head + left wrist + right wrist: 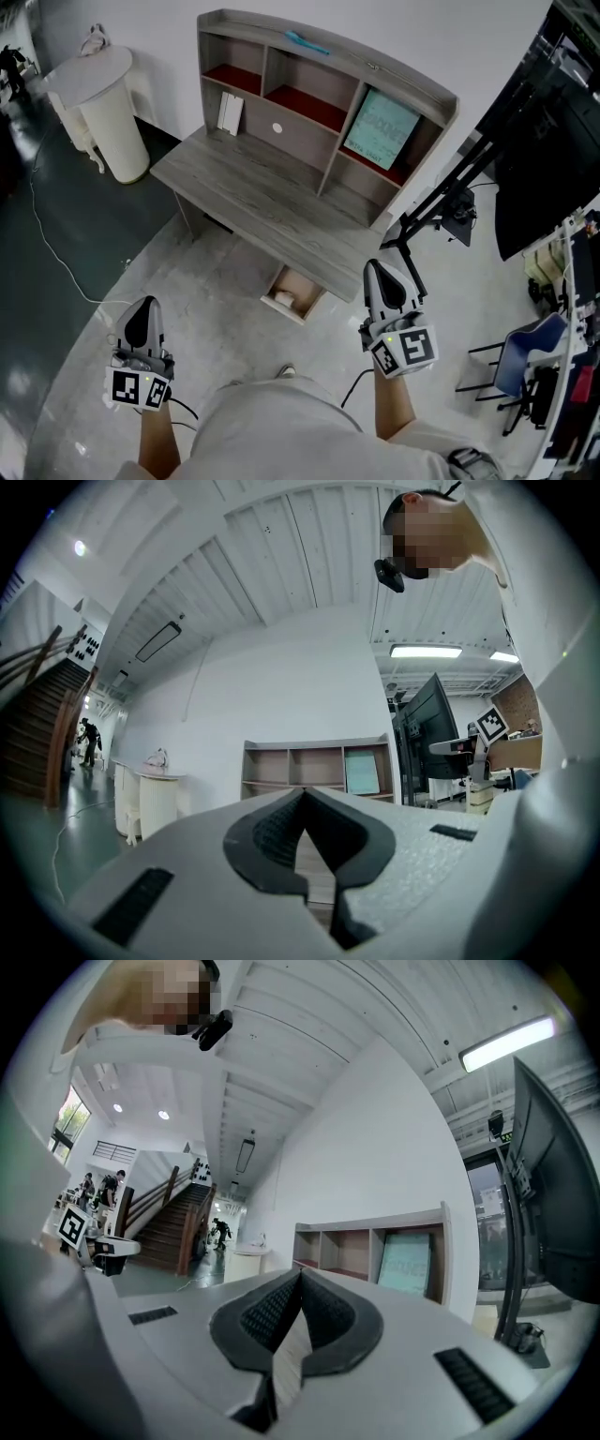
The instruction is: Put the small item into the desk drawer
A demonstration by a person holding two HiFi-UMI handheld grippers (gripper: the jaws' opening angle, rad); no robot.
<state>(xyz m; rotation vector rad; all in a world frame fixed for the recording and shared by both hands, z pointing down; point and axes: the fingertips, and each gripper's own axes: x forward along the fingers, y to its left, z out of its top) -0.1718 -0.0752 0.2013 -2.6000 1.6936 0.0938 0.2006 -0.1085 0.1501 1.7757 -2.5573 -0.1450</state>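
Against white wall point(422, 37): grey desk point(262, 202) with hutch point(375, 66), drawer point(314, 304) open underneath.

Large hall: plain white wall point(450, 47), pale mottled grey floor point(216, 309) turning dark and glossy at the left, white ribbed panel ceiling point(281, 546) with a long lit fluorescent strip light point(425, 652), and a brown wooden staircase point(176, 1227) in the far part. Furniture: grey wood-grain desk with a shelved, red-backed hutch point(262, 197) against the wall; white fluted round cabinet point(112, 122) to its left; large black screen on a black stand point(544, 159) and a blue-seated chair point(525, 352) to its right.
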